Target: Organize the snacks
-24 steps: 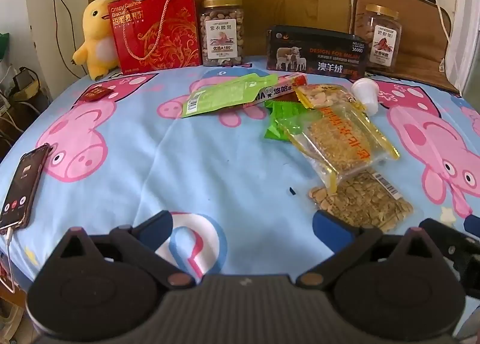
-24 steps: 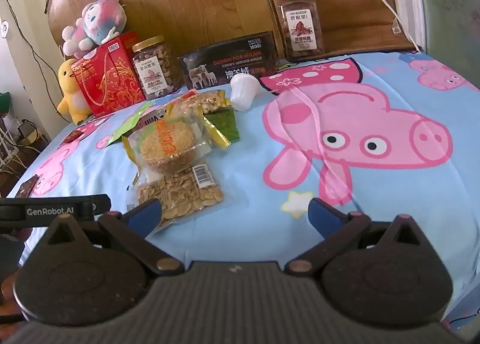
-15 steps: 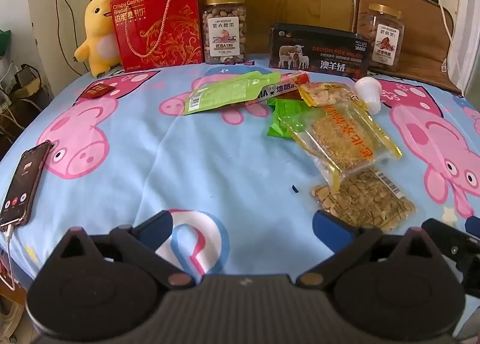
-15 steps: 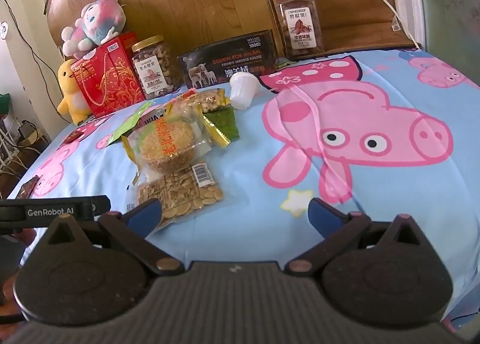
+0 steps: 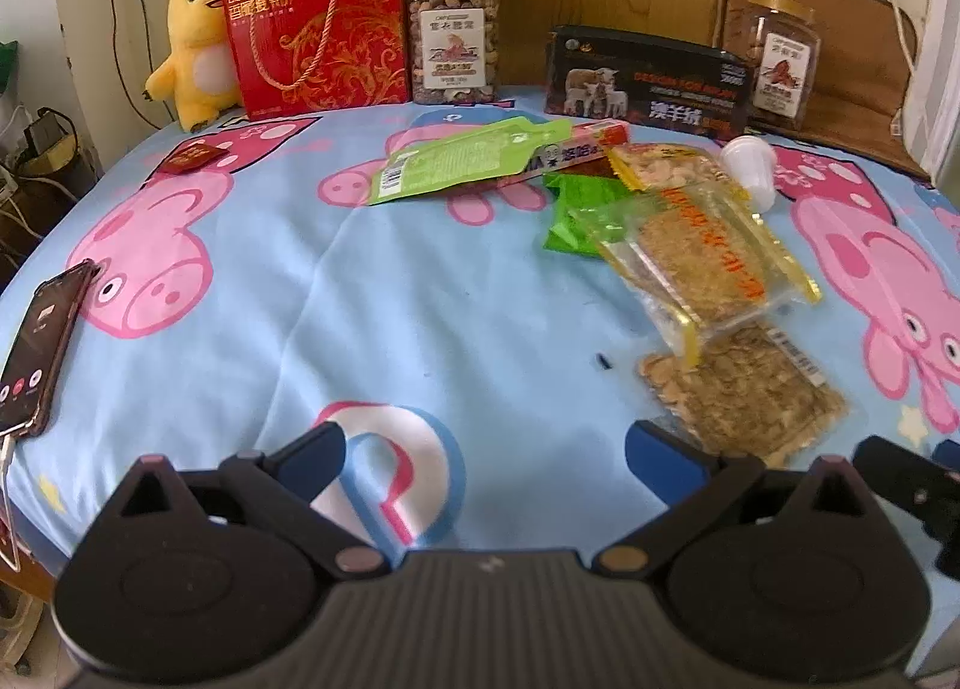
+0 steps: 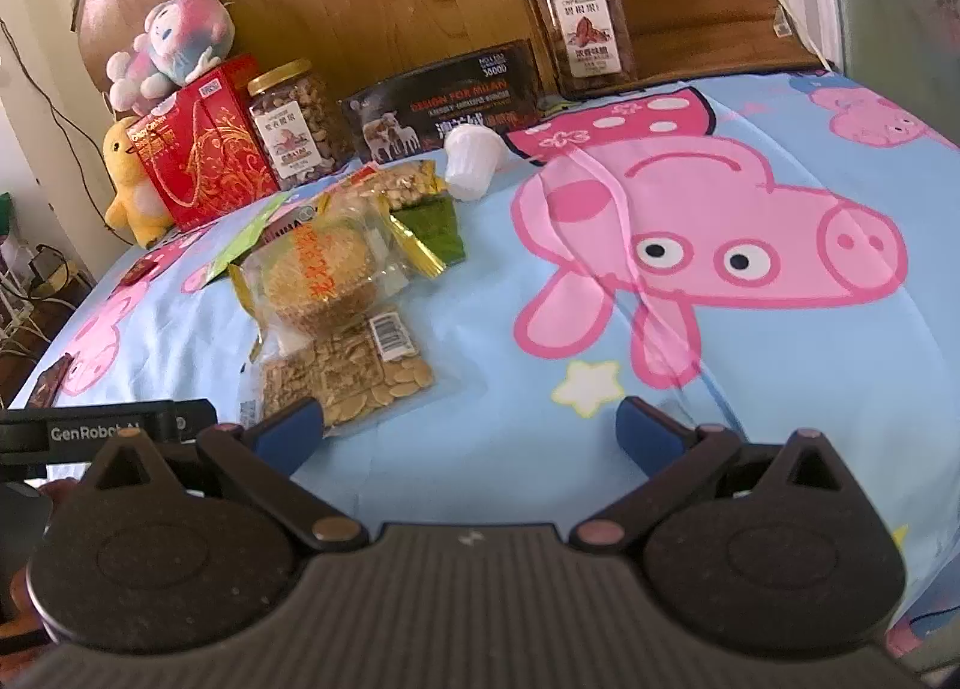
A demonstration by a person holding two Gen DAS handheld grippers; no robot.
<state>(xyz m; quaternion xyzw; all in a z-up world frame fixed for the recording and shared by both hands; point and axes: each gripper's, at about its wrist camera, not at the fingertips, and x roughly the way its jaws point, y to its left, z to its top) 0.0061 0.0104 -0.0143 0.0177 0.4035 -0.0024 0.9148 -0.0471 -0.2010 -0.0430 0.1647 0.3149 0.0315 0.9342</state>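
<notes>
Above the bedsheet [image 5: 420, 281], left claw [image 5: 485, 449] and right claw [image 6: 469, 426] gape wide, empty.

I am seeing bare blue sheet [image 5: 432, 293] lying left of the seed packet [image 5: 744, 395], wide enough for my left tongs [image 5: 486, 452], whose blue tips are standing spread. Behind the seed packet, the yellow-edged bag [image 5: 702, 257] is overlapping it. Right of the seed packet [image 6: 348, 371], my right tongs [image 6: 471, 428], also spread, are facing bare sheet.
</notes>
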